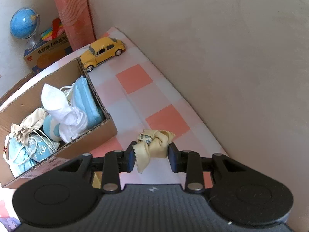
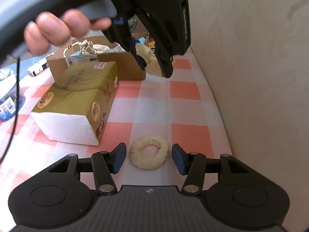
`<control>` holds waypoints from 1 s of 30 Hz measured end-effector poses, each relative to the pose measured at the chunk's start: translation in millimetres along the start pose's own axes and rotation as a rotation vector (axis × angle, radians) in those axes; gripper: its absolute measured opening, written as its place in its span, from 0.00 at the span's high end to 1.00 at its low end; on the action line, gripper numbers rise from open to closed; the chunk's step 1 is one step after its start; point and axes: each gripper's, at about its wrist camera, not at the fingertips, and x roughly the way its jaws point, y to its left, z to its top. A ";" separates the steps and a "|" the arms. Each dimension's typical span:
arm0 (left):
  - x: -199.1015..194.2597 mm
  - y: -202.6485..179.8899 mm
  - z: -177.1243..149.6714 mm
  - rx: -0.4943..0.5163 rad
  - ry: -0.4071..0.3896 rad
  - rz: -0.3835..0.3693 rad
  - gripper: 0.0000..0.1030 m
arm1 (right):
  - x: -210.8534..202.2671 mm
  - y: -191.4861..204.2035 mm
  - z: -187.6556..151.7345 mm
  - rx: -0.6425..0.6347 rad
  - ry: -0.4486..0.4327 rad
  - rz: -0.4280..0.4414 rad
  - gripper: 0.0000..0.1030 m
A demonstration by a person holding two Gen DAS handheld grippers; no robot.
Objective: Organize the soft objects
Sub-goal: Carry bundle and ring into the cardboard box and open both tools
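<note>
Our left gripper (image 1: 150, 154) pinches the crumpled yellow cloth (image 1: 154, 145) just beside the cardboard box (image 1: 108, 127). Our right gripper (image 2: 148, 157) stands open around the fluffy ring (image 2: 149, 152) on the table (image 2: 185, 135): light, squashy, so we'd squeeze across its rim.

A bare strip of the checked counter (image 2: 183, 104) runs along the wall (image 2: 260, 77) on the right, open from the near edge up to the cardboard box (image 2: 133, 65); the green tissue box (image 2: 77, 104) blocks the left side of that strip; a fluffy cream ring (image 2: 149, 151) lies on the strip between the parted right tongs (image 2: 149, 157); the left tongs (image 2: 152, 58), shut on a beige cloth (image 2: 146, 55), hang above the strip's far end; beyond, the yellow toy car (image 1: 103, 53) closes the corner between box and wall; the box itself is crowded with masks (image 1: 87, 100) and pouches (image 1: 29, 125).
</note>
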 end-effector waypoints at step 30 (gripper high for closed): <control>-110.4 82.9 -37.1 0.018 -0.137 0.038 0.68 | -62.7 11.4 41.1 0.000 -0.119 -0.053 0.66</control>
